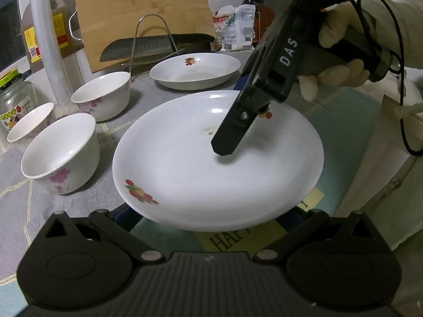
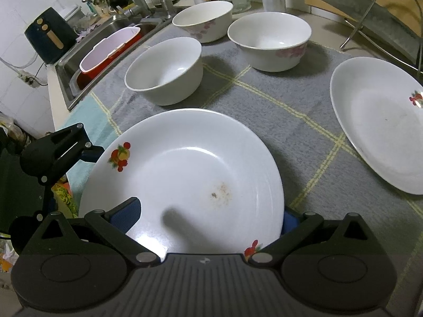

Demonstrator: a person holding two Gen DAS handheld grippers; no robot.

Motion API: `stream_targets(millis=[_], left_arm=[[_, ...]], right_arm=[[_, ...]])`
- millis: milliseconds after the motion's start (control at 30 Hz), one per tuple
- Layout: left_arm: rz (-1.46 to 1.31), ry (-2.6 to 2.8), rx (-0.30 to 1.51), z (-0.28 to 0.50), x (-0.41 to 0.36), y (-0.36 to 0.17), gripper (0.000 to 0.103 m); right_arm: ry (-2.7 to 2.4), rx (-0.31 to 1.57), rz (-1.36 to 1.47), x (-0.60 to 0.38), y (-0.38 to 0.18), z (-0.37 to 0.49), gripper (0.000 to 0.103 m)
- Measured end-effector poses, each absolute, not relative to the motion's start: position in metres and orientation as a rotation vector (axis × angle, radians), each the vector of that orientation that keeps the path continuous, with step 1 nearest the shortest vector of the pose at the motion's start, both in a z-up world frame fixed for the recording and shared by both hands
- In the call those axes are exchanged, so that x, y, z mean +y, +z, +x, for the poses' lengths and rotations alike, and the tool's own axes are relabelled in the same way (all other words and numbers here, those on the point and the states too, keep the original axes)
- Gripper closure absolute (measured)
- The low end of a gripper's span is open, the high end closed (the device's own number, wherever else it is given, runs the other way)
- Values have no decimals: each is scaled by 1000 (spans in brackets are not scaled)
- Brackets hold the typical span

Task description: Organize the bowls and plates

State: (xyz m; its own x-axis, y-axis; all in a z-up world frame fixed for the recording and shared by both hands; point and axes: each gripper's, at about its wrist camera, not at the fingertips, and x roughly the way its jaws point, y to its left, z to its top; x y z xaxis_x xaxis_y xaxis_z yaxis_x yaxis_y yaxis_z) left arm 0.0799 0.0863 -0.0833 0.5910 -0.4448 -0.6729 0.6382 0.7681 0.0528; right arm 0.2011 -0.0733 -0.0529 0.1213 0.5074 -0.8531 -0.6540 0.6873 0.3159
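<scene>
so the near plate (image 1: 211, 163) is up off the grey cloth (image 1: 148, 95), caught at two sides. the right gripper (image 1: 224, 145) comes down steeply from the upper right, one finger lying inside the plate's well, with a gloved hand (image 1: 341, 52) wrapped round its handle further back and a black cable looping past the wrist. in its own view the blue pads (image 2: 127, 214) sit either side of the plate's rim, jaws fairly wide, so i can't tell if it's actually squeezing. the left gripper (image 2: 90, 155) reaches in at the opposite rim by the fruit print; its fingers are hidden under the plate, grip unclear. a second plate (image 1: 195, 71) sits further back, and three bowls (image 1: 62, 153) stand on the left.
</scene>
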Motion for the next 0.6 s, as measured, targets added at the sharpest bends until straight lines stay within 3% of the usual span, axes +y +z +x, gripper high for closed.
stream_targets(millis=[600], left_arm=[[325, -660, 664, 83, 53, -75, 1]], right_arm=[[844, 1128, -134, -119, -35, 195, 0]])
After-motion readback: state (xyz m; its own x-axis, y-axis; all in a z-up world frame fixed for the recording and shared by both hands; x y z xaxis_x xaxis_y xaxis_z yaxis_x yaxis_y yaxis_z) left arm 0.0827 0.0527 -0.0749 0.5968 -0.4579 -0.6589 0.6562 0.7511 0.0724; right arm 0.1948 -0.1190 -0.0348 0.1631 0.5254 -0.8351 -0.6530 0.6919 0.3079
